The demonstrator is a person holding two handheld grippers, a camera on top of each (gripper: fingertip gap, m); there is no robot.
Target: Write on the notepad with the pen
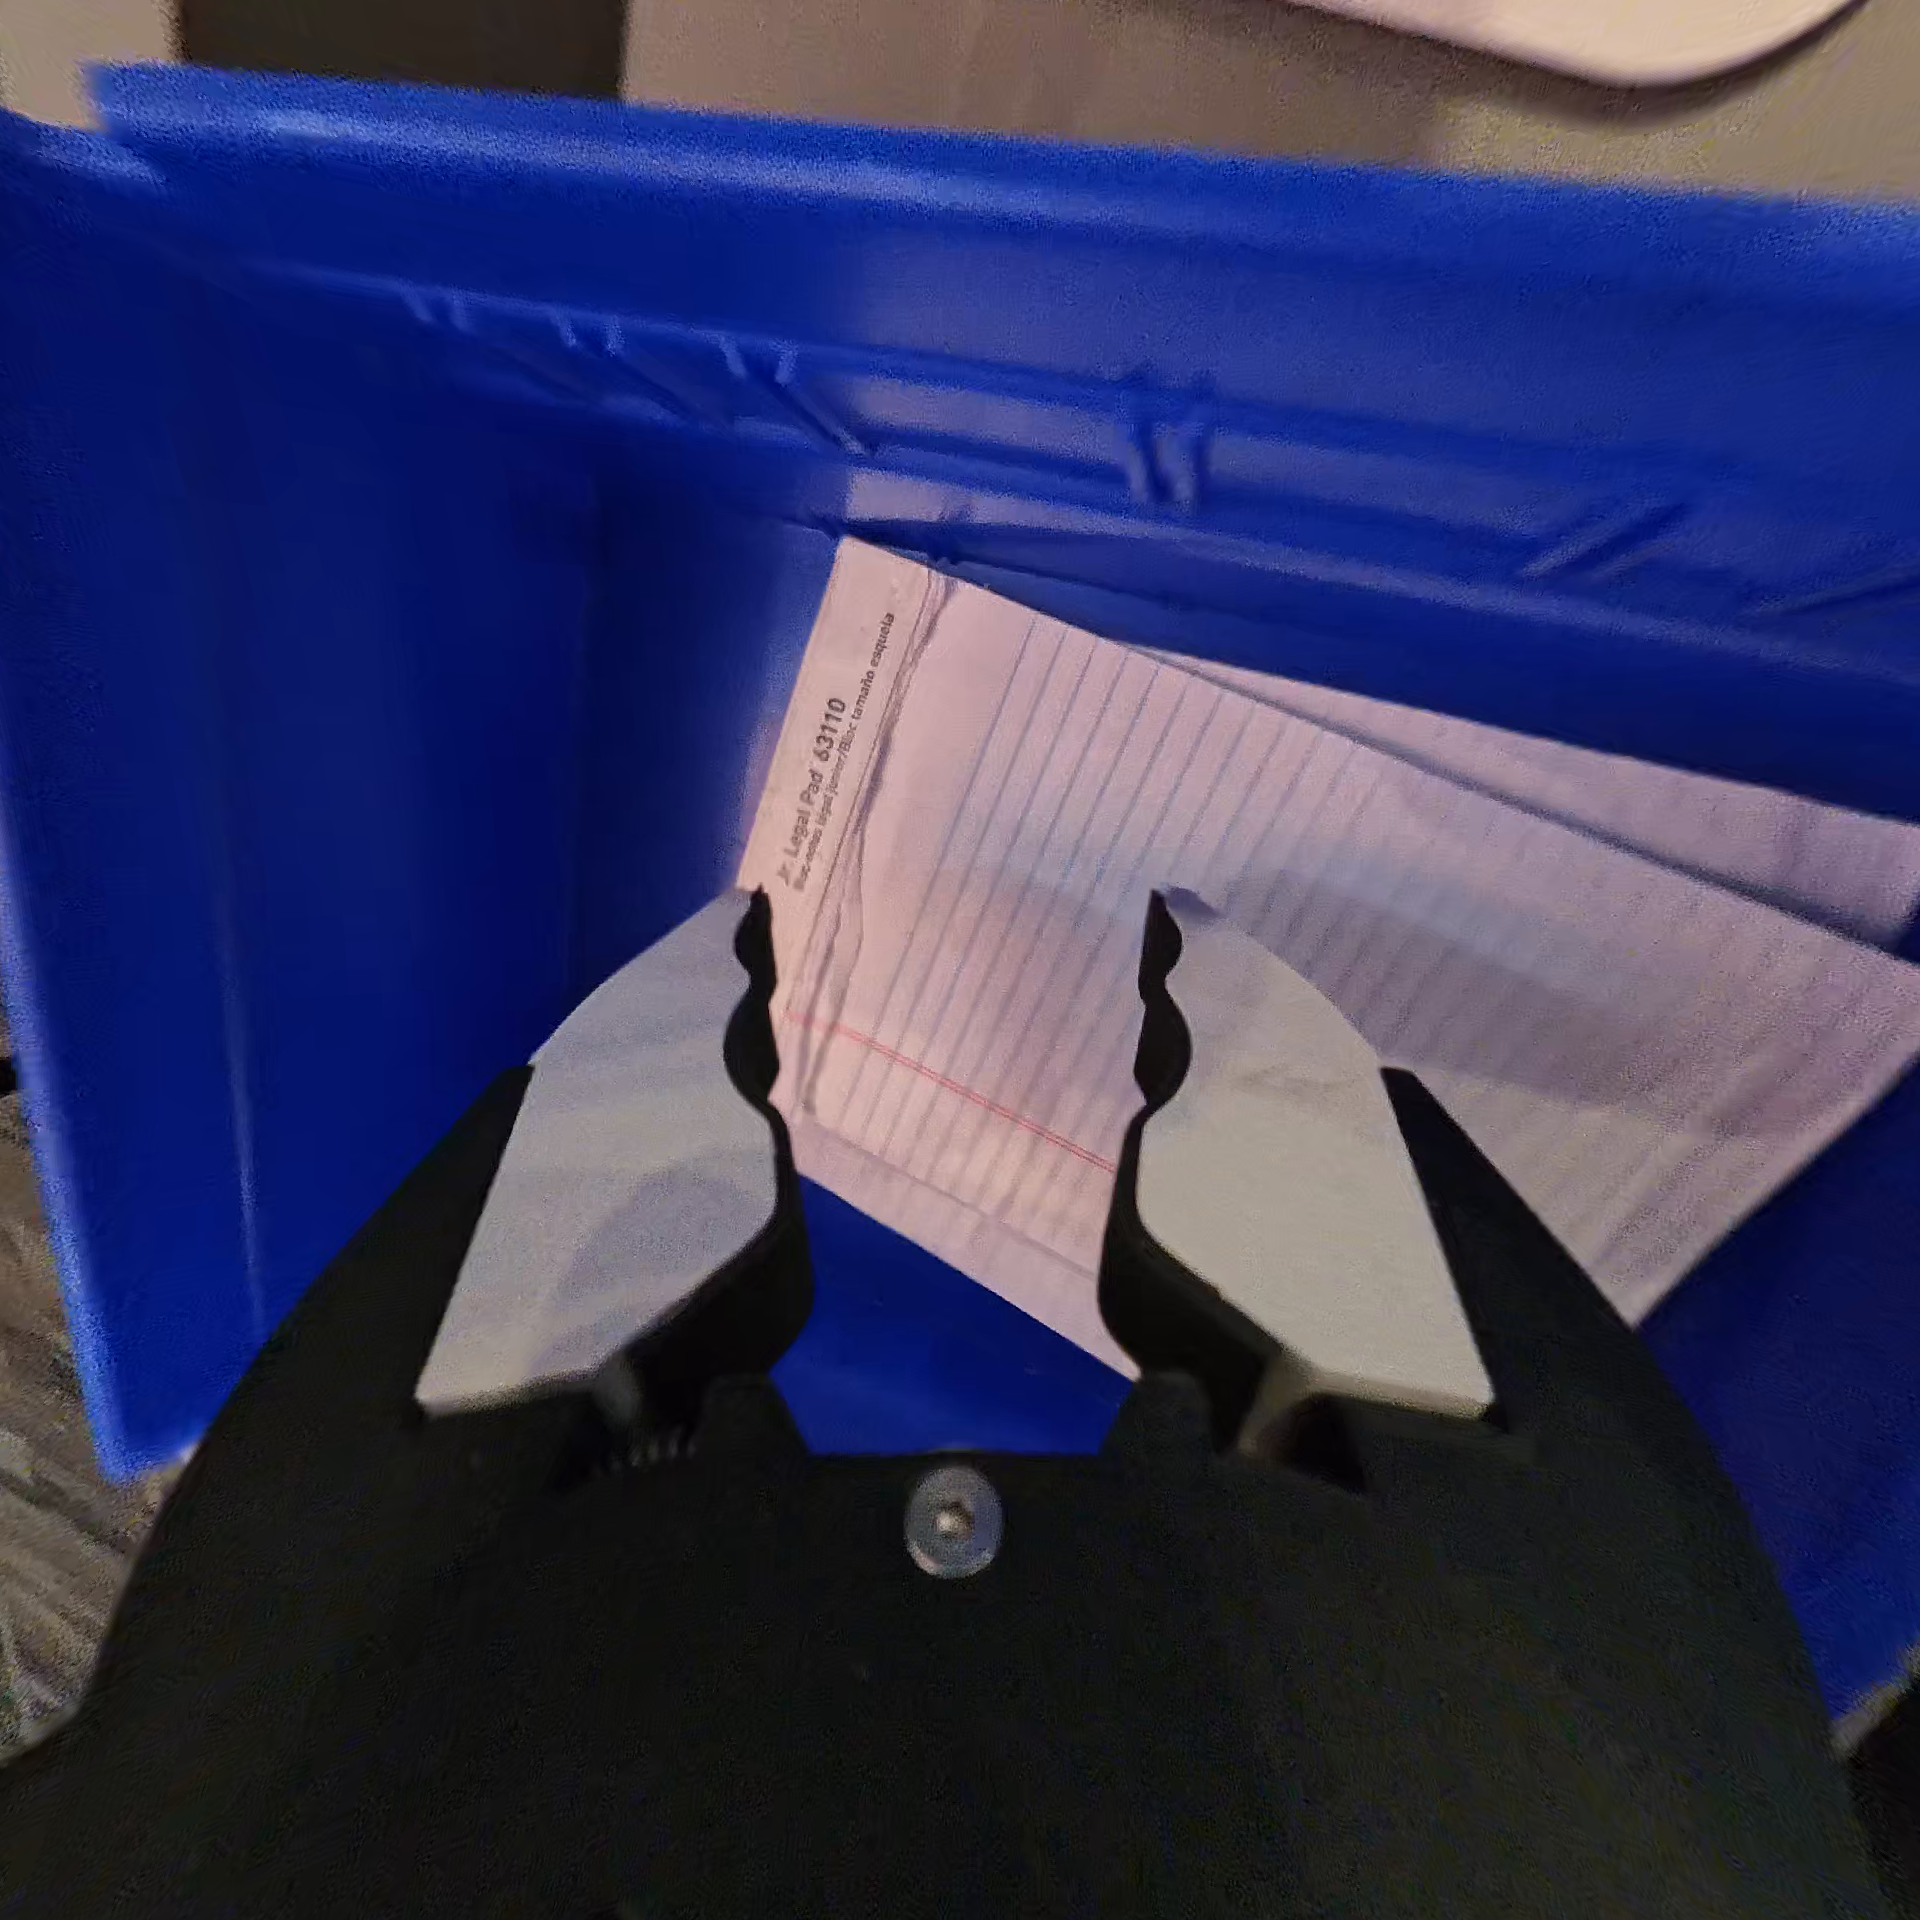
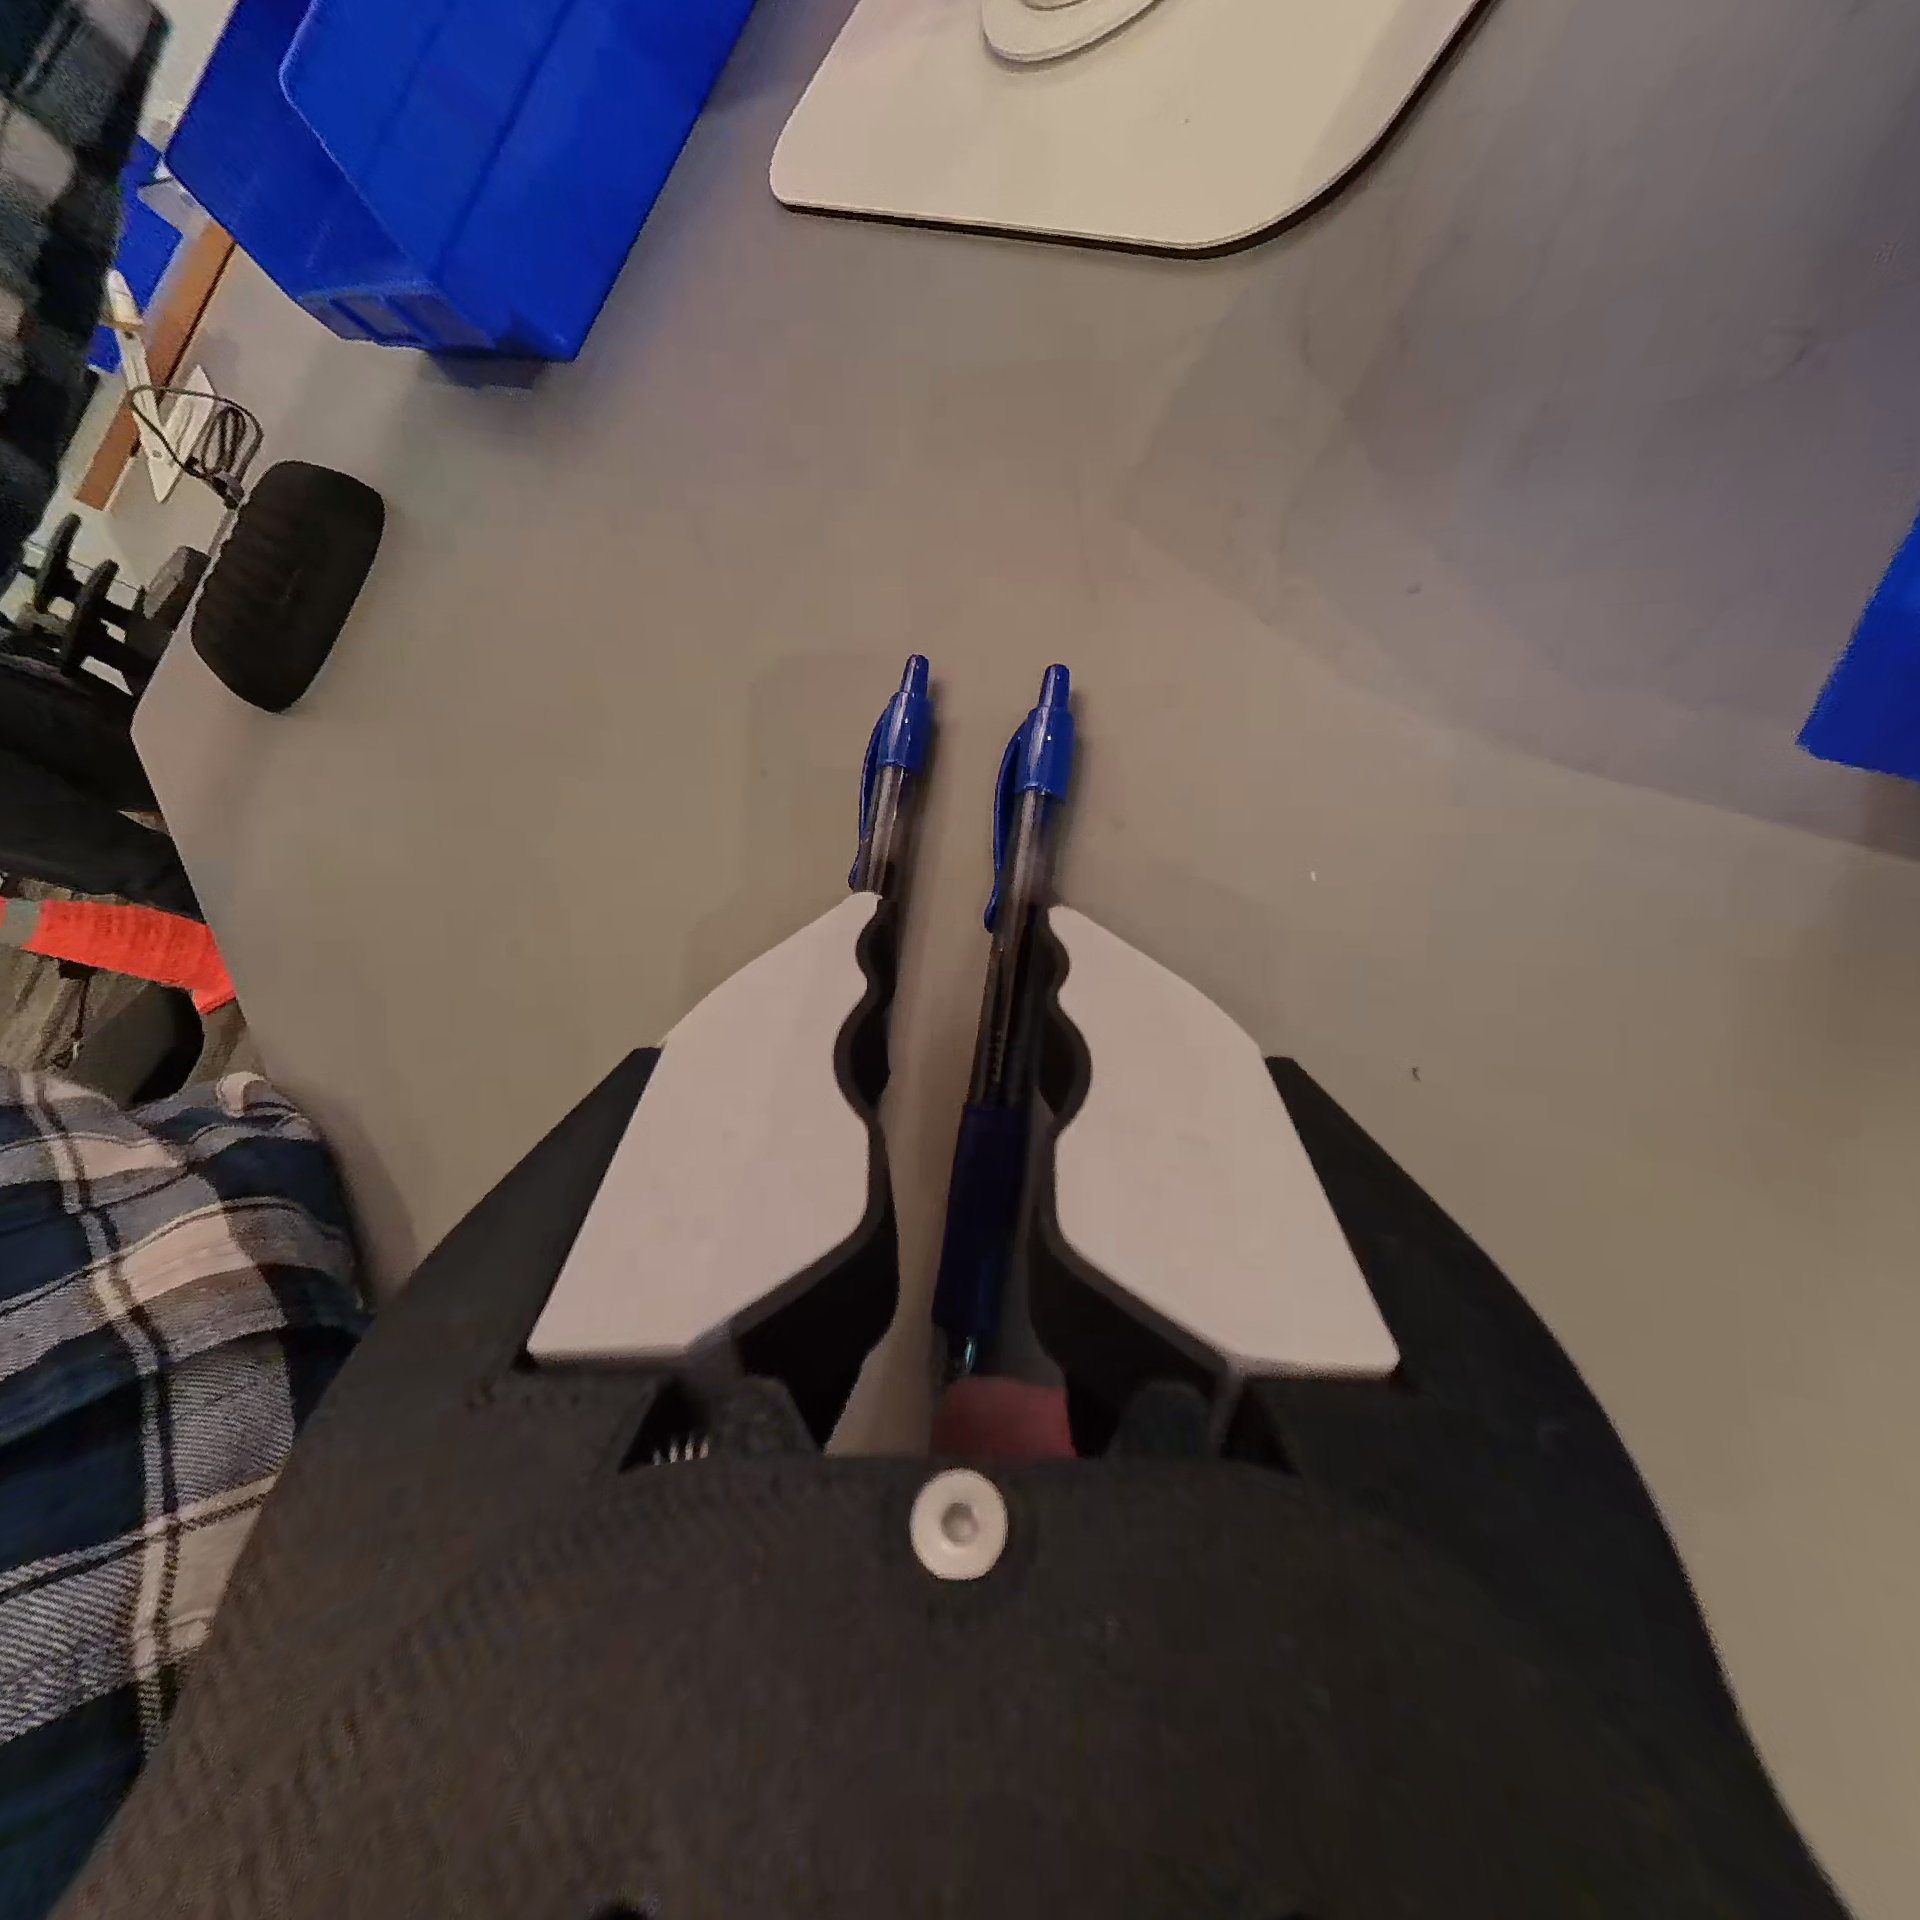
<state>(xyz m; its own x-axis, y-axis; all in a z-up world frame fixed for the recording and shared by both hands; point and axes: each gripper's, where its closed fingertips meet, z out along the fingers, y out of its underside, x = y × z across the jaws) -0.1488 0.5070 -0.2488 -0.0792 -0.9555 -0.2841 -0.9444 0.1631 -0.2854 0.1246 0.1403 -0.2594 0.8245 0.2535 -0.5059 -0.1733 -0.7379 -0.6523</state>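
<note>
We see the left gripper [image 1: 956,904] aimed into a blue bin [image 1: 935,312] of matte, grainy moulded plastic with ribbed walls. Its fingers [image 1: 665,1143], flat pale plates lined with wavy black pads, are spread wide with only air between them. The notepad [image 1: 1039,810] sits inside that bin beyond the fingertips. It is white ruled paper with a red margin line, and its loose top sheets are lifted and fanned. Its bound header strip lies toward the left, so its long axis runs off to the right and slightly downward, and one corner is tucked under the bin's rim. The right gripper [image 2: 966,904] hangs over a smooth grey bench [image 2: 1351,623]. Its fingers [image 2: 1174,1143] are parted and pinch nothing. The pen [image 2: 1039,769] lies in the gap, close along the inner pad of the right-hand finger, while bare bench shows between it and the other pad. It is slim, with a clear barrel, a dark rubbery grip sleeve and a glossy blue clip. Its long axis follows the fingers, clicker end pointing away from us. A second pen [image 2: 894,769] of the same make lies parallel, its lower part hidden by the left-hand finger. Farther off on the bench rest a smooth white rounded slab [image 2: 1091,135] and more blue bins [image 2: 468,156].
</note>
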